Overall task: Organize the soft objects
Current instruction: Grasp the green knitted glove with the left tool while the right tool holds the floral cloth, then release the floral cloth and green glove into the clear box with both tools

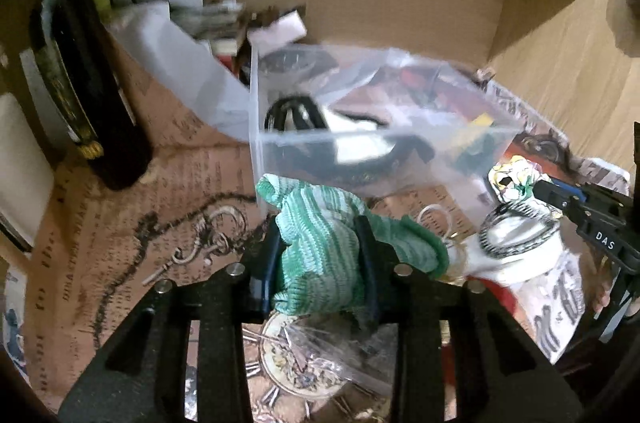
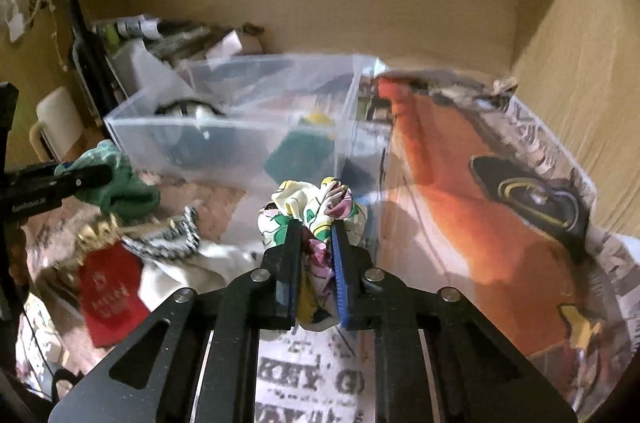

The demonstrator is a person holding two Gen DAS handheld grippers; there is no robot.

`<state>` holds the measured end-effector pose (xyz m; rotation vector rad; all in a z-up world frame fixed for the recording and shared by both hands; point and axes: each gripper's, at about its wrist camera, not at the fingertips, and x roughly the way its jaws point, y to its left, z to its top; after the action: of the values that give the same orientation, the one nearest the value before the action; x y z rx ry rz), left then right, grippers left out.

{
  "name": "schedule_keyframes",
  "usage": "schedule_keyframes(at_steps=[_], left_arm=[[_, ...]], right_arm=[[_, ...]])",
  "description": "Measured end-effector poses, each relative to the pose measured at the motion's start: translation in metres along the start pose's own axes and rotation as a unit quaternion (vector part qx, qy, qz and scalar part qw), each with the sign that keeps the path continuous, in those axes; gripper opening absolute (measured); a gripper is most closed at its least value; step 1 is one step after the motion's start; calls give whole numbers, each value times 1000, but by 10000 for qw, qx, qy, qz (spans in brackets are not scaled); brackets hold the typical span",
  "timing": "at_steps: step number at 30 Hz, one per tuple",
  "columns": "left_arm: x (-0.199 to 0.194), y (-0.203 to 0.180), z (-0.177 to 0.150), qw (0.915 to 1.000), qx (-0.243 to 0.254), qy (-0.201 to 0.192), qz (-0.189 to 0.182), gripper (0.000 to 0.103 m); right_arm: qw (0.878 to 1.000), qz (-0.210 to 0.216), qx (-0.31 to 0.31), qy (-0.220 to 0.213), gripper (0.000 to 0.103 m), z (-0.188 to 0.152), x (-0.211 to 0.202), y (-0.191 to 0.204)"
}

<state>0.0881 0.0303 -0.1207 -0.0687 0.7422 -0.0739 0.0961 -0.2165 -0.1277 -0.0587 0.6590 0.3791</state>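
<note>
One clear plastic bin stands just ahead of both grippers, on printed paper beside a red tag. The left gripper is clamped on one green knitted cloth; the right gripper is clamped on one crumpled floral cloth.

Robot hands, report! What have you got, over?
Left gripper shut on green knitted cloth. Right gripper shut on floral fabric scrunchie. Clear plastic bin ahead, unobstructed.
</note>
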Motion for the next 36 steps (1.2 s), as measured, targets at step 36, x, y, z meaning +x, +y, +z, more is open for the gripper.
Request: schedule_keyframes(at_steps=[36], left_arm=[[33,2,120,9968,-397,-697,34,34]], right_arm=[[9942,220,-441,-959,13,112,29,39]])
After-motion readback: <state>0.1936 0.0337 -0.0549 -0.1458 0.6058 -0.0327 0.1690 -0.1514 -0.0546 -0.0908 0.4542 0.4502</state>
